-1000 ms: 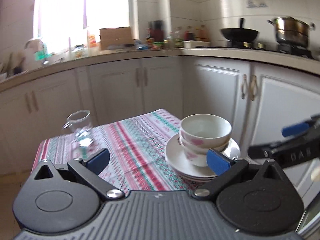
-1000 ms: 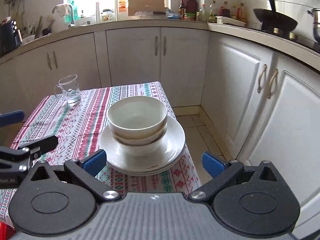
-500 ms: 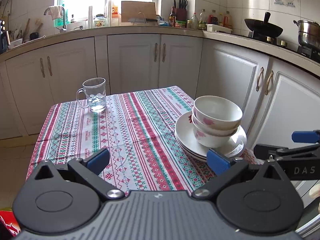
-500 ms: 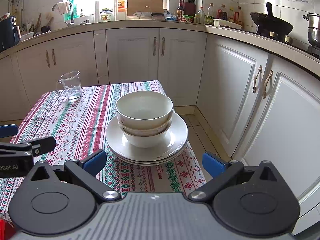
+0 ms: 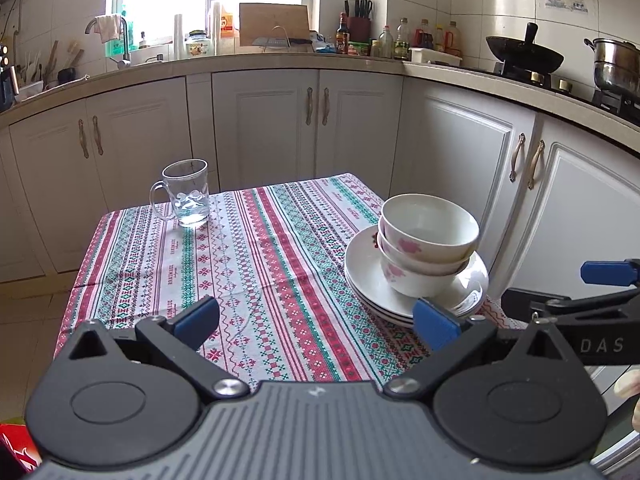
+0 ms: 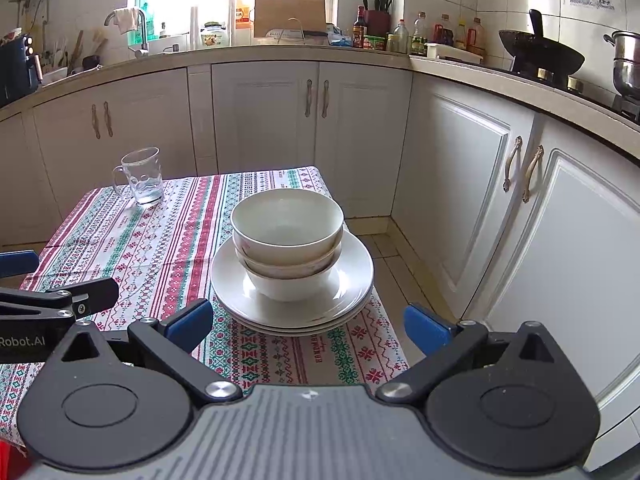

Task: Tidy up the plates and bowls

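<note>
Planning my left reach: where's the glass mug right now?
The glass mug stands upright at the table's far-left corner in both views, well apart from the stacked bowls on plates at the right edge.

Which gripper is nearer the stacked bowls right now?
Right. The right gripper faces the stacked bowls head-on, open, just short of the plates; the left gripper, open, sits off to their left.

A small table (image 6: 120, 240) is covered by a cloth (image 5: 256, 264) striped in red, green and white patterns. Near its right edge a stack of white plates (image 6: 352, 280) is set directly on the cloth, with nested bowls (image 6: 288, 232) resting in the top plate. Toward the far left corner, well apart from the stack, a clear glass mug (image 5: 186, 192) is stood upright.
</note>
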Available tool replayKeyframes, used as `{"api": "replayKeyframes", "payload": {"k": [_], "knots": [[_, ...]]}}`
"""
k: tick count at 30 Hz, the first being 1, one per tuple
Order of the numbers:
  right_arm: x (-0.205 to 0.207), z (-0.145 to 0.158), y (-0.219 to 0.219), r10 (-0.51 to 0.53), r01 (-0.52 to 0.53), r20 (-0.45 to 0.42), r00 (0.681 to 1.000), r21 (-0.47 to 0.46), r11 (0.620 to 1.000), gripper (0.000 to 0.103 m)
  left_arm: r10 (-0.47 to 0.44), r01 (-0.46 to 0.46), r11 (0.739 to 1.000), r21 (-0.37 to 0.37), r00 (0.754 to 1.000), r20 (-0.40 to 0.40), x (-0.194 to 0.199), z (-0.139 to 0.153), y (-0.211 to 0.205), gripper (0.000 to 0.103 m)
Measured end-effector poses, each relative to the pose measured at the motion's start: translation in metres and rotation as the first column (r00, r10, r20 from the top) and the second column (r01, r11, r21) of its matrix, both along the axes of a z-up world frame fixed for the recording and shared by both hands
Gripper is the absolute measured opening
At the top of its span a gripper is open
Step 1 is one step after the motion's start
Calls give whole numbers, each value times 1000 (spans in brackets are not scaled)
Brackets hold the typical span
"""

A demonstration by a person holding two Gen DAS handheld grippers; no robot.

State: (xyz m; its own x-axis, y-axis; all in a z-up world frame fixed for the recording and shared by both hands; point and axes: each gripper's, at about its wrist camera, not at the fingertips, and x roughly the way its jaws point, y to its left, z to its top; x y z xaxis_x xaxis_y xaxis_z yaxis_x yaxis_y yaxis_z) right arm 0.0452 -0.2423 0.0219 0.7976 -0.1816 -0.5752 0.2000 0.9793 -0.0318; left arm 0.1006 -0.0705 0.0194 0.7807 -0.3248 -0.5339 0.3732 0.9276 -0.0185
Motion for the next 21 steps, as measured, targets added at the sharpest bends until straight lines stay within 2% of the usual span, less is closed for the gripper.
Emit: {"api": "replayKeyframes", "payload": {"k": [21], "knots": [[2, -1, 0, -7, 7, -3, 1000, -9, 1000, 103, 1, -1, 1000, -1, 1000, -11, 1, 0, -2, 102]]}}
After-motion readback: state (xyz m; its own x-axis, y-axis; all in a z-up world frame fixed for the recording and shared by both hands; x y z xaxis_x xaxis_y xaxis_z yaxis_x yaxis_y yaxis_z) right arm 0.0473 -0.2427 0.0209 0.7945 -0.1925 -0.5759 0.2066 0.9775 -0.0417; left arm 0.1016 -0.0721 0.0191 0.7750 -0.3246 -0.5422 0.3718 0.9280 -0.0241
